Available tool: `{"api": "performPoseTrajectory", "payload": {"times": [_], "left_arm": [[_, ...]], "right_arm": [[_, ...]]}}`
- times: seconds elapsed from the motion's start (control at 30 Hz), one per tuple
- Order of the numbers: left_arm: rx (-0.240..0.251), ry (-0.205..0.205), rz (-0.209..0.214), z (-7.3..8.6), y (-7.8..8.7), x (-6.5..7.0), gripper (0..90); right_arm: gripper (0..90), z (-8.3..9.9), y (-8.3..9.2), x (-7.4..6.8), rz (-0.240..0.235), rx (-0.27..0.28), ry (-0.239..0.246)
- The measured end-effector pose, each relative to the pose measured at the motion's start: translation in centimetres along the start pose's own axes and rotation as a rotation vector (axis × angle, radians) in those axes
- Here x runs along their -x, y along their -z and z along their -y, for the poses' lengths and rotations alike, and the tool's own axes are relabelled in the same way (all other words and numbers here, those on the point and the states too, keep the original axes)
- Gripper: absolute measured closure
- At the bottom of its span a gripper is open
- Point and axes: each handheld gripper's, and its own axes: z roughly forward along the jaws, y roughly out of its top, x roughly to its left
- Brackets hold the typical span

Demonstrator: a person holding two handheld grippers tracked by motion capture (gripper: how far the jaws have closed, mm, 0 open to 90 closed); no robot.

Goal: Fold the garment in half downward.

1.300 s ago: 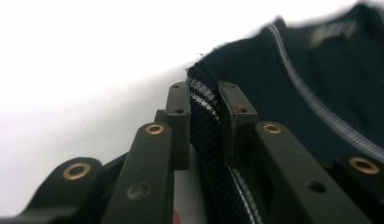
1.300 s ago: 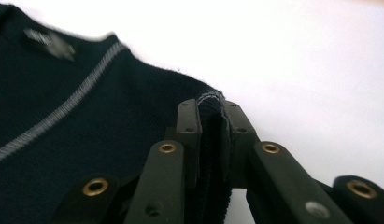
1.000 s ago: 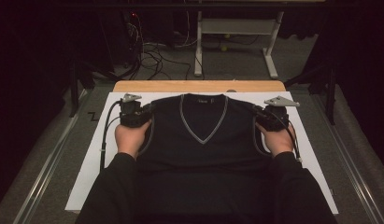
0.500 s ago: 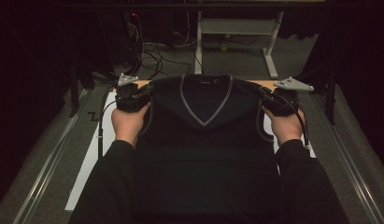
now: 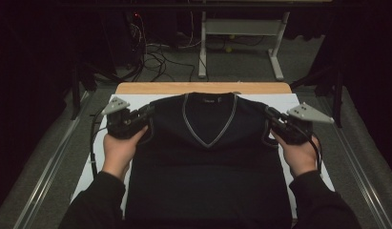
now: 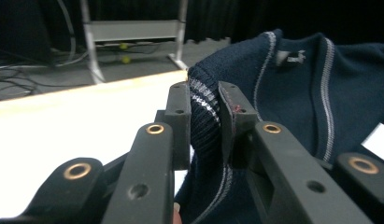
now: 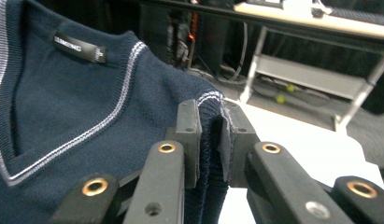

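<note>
- Navy V-neck sweater vest (image 5: pixel 205 157), spread front-up along the middle of the white sheet (image 5: pixel 91 164) on the table, neckline at the far end, hem at the near edge.
- Trimmed with pale stripes along the V-neck and armholes; dark label inside the collar (image 7: pixel 79 47).
- Left gripper (image 5: pixel 147 113), at the vest's far left corner, clamped on the ribbed, striped armhole edge by the shoulder; fabric pinched between both pads (image 6: pixel 179 123) in the left gripper view.
- Right gripper (image 5: pixel 271 114), at the far right corner, likewise closed tight on the striped shoulder edge, knit folded between the pads (image 7: pixel 189 135).
- Both shoulders lifted slightly off the sheet, lower body of the vest flat between the forearms.
- Beyond the far table edge: grey frame legs (image 5: pixel 241 36), cables (image 5: pixel 158 55) on the floor.
</note>
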Motion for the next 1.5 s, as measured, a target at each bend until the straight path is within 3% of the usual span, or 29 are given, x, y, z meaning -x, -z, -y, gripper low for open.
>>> {"api": "performPoseTrajectory", "payload": {"times": [0.03,0.2,0.37,0.53,0.7,0.93,1.13,1.2,1.27,1.37,1.5], "left_arm": [[0.001,0.012,0.012,0.8,0.6,0.2,72.0],[-0.008,-0.013,0.054,4.5,3.4,1.4,72.0],[-0.055,-0.023,0.075,7.7,5.2,2.2,71.9],[-0.084,-0.040,0.103,10.1,6.7,3.4,71.8],[-0.140,-0.056,0.117,12.4,8.1,4.2,71.7],[-0.263,-0.044,0.151,15.7,8.7,4.2,70.5],[-0.285,-0.015,0.172,16.3,9.0,4.0,65.8],[-0.285,-0.011,0.188,16.4,9.2,4.0,61.7],[-0.265,-0.004,0.199,16.3,9.7,3.9,50.4],[-0.217,0.004,0.175,15.9,10.4,3.3,42.8],[-0.209,0.002,0.128,15.8,10.3,2.6,39.2]], "right_arm": [[79.8,0.6,0.7,-0.3,-0.013,0.004,0.001],[79.8,3.7,4.3,-1.7,-0.082,0.025,-0.002],[79.9,6.7,7.6,-3.5,-0.161,0.014,-0.003],[79.8,8.4,9.3,-4.4,-0.188,0.001,-0.004],[79.8,10.4,10.9,-5.0,-0.197,-0.045,0.005],[79.0,13.2,12.6,-5.2,-0.232,-0.138,-0.016],[77.2,13.9,13.4,-5.3,-0.241,-0.158,-0.028],[74.5,14.0,13.7,-5.1,-0.235,-0.148,-0.043],[69.3,14.1,13.9,-4.8,-0.220,-0.141,-0.058],[65.6,14.3,14.1,-4.4,-0.203,-0.137,-0.075],[61.7,14.3,13.8,-4.4,-0.197,-0.142,-0.079]]}}
